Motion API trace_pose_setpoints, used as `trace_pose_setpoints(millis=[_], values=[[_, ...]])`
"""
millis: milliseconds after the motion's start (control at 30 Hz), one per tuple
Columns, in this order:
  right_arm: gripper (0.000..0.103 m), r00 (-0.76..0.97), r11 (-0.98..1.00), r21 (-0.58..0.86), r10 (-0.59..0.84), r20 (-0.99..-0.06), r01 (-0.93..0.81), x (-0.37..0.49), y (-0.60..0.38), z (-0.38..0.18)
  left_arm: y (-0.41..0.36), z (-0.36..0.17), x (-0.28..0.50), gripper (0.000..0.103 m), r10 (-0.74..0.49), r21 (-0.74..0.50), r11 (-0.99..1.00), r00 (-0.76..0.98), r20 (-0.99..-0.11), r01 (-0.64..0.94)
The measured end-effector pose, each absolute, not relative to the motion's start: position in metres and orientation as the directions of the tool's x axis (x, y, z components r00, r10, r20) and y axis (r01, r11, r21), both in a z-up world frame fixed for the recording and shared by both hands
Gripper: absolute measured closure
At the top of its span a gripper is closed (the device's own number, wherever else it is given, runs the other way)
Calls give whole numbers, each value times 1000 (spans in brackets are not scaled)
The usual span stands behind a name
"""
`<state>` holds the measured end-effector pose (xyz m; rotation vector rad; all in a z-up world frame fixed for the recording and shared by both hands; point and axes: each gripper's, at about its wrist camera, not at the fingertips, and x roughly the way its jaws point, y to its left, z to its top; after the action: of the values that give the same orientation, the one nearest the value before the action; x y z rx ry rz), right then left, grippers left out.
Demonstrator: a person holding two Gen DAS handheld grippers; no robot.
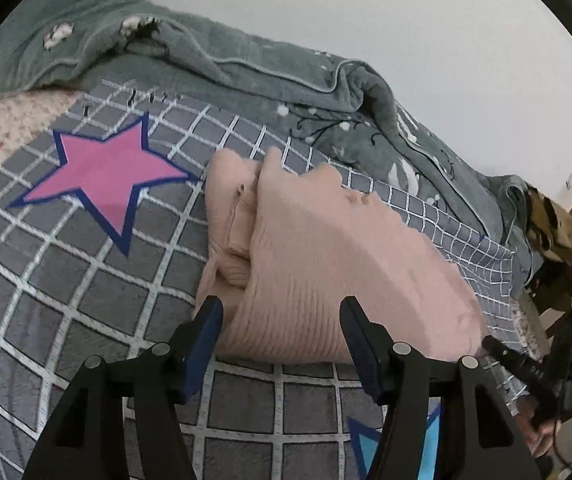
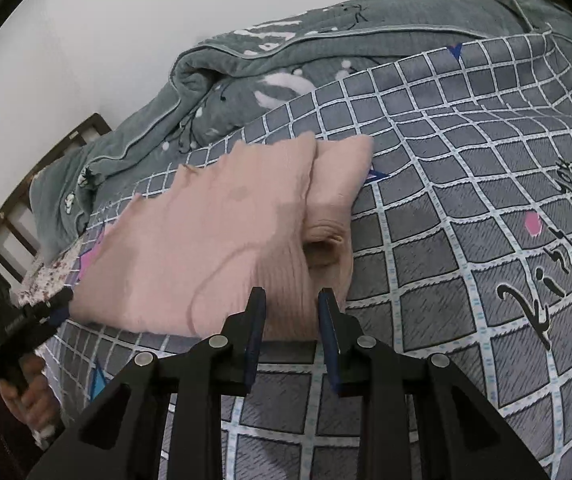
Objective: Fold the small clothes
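Both claws released, left claw (image 1: 281, 312) wide and right claw (image 2: 292, 300) narrower, over folded pink sweater (image 1: 326, 248) on bed (image 1: 65, 280); pinch near edge evenly, fold flat.

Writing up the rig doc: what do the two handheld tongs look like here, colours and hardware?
Both match: the left tongs and right tongs have black angular linkage arms with round silver pivot pins, and flat fingers faced with dark blue pads. In the right wrist view the left unit appears as a black body with small white lettering, unreadable. No cables discernible.
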<state>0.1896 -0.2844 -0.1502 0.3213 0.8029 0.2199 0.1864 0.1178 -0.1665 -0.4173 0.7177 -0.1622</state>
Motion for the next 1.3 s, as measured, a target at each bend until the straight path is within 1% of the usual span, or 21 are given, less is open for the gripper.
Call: trace_pose_setpoints(millis=[67, 133, 167, 200, 233, 267, 300, 333, 367, 433, 600, 733, 867, 933, 967, 1000, 1067, 1133, 1167, 1267, 1300], values=[[75, 679, 930, 360, 315, -663, -79, 188, -285, -151, 117, -165, 190, 47, -294, -424, 906, 743, -601, 15], [75, 679, 925, 371, 321, -660, -76, 190, -285, -153, 115, -167, 195, 51, -306, -429, 903, 727, -614, 19], [75, 683, 922, 381, 324, -655, -73, 190, -285, -154, 114, -168, 198, 53, -304, -427, 904, 723, -620, 14], [75, 684, 920, 385, 326, -652, -72, 191, -283, -156, 115, -170, 200, 57, -297, -427, 904, 720, -627, 2], [79, 687, 921, 383, 326, -650, -75, 191, -282, -157, 115, -172, 202, 60, -295, -431, 903, 718, -631, -8], [83, 692, 922, 378, 325, -644, -81, 191, -282, -157, 116, -174, 202, 68, -295, -438, 899, 715, -633, -17], [95, 697, 923, 376, 324, -640, -84, 190, -282, -157, 117, -175, 203, 84, -298, -447, 894, 714, -634, -22], [96, 698, 920, 382, 330, -636, -88, 189, -283, -157, 119, -176, 203, 96, -309, -456, 890, 712, -630, -18], [97, 694, 914, 393, 348, -630, -101, 187, -285, -156, 120, -176, 204, 95, -323, -461, 887, 707, -629, -5], [97, 699, 908, 401, 364, -616, -119, 183, -290, -151, 123, -176, 200, 96, -298, -448, 894, 717, -631, -23], [98, 685, 886, 444, 407, -605, -134, 175, -303, -150, 133, -180, 189, 96, -333, -486, 874, 699, -633, -24], [98, 662, 909, 389, 384, -643, -150, 171, -299, -152, 129, -181, 182, 96, -311, -435, 900, 684, -660, -10], [97, 646, 919, 357, 376, -664, -168, 170, -296, -152, 130, -181, 183, 93, -307, -423, 906, 681, -665, -5], [93, 663, 914, 367, 383, -643, -171, 170, -297, -148, 134, -180, 185, 84, -310, -441, 897, 683, -661, -19], [93, 681, 911, 371, 387, -621, -179, 169, -297, -143, 137, -179, 186, 74, -313, -452, 892, 687, -656, -26], [93, 690, 907, 376, 395, -606, -189, 169, -297, -140, 138, -177, 188, 62, -314, -464, 885, 698, -643, -29], [92, 714, 901, 383, 404, -572, -203, 171, -294, -132, 140, -174, 191, 49, -298, -470, 882, 726, -619, -39], [86, 737, 906, 373, 389, -553, -198, 174, -289, -128, 138, -172, 196, 49, -279, -460, 887, 734, -619, -50], [85, 739, 915, 355, 374, -560, -194, 178, -283, -128, 135, -173, 201, 49, -270, -453, 889, 730, -628, -61], [85, 730, 942, 288, 318, -605, -172, 187, -270, -133, 131, -180, 212, 49, -243, -443, 891, 717, -653, -102], [85, 712, 962, 237, 262, -651, -138, 192, -265, -140, 130, -182, 215, 49, -233, -436, 893, 714, -660, -111]])
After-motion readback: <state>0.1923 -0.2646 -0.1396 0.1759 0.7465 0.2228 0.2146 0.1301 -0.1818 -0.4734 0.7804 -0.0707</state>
